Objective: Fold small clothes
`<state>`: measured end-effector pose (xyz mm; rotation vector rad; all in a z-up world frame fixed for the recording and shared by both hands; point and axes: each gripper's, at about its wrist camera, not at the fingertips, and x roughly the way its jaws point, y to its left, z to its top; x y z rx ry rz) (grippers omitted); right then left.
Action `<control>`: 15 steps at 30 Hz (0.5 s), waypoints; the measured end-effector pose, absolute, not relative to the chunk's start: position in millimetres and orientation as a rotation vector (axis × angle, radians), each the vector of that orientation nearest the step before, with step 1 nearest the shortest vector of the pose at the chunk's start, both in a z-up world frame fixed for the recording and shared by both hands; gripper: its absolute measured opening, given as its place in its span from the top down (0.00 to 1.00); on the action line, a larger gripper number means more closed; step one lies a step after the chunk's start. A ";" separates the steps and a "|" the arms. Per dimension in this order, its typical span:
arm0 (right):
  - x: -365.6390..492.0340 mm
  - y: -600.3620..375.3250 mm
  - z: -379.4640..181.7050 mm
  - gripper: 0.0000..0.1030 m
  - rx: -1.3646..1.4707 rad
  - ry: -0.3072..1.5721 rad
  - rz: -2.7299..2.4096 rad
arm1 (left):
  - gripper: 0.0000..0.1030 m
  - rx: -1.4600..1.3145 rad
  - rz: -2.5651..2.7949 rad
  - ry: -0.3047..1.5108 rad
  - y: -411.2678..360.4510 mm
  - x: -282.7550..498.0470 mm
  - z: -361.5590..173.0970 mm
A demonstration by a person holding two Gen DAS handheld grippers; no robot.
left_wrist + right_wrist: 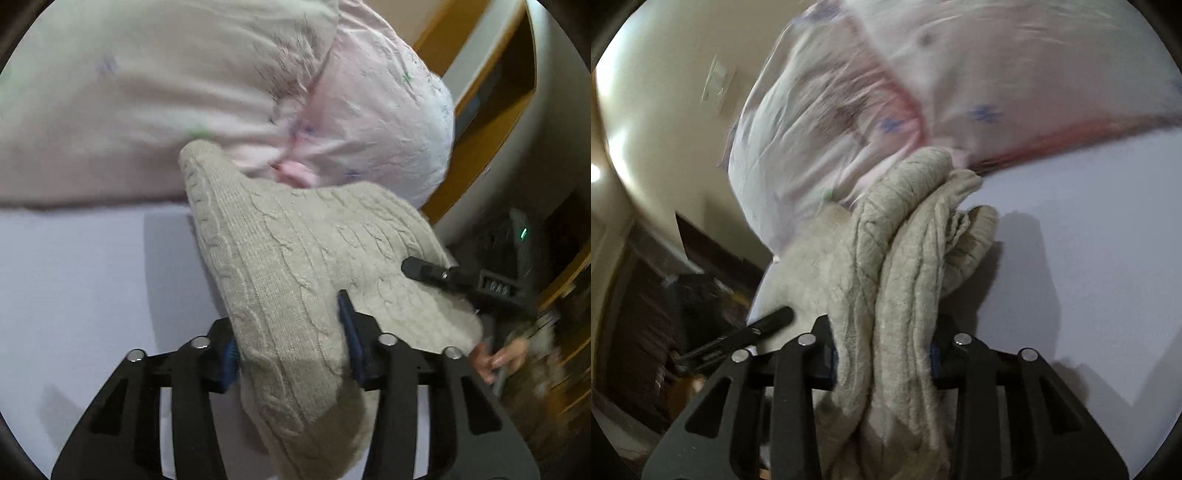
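A beige cable-knit sweater (295, 258) is held up above the pale bed sheet (81, 280). My left gripper (291, 354) is shut on a thick fold of it. My right gripper (882, 354) is shut on a bunched, hanging part of the same sweater (905, 258). In the left wrist view the right gripper (443, 275) shows at the sweater's right edge, with a hand below it. In the right wrist view one finger of the left gripper (772, 319) shows at the left. Both views are blurred.
A pink flowered duvet and pillow (221, 92) lie piled behind the sweater, also in the right wrist view (923, 92). Wooden furniture (491, 92) and a dark device (513, 236) stand past the bed's right side. A cream wall (665, 92) is at the left.
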<state>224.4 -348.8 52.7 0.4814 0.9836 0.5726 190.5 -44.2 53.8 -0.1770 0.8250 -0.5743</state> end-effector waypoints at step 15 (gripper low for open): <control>197.7 -269.7 53.8 0.17 0.215 0.985 0.454 | 0.17 0.004 -0.430 0.771 -71.8 142.9 44.1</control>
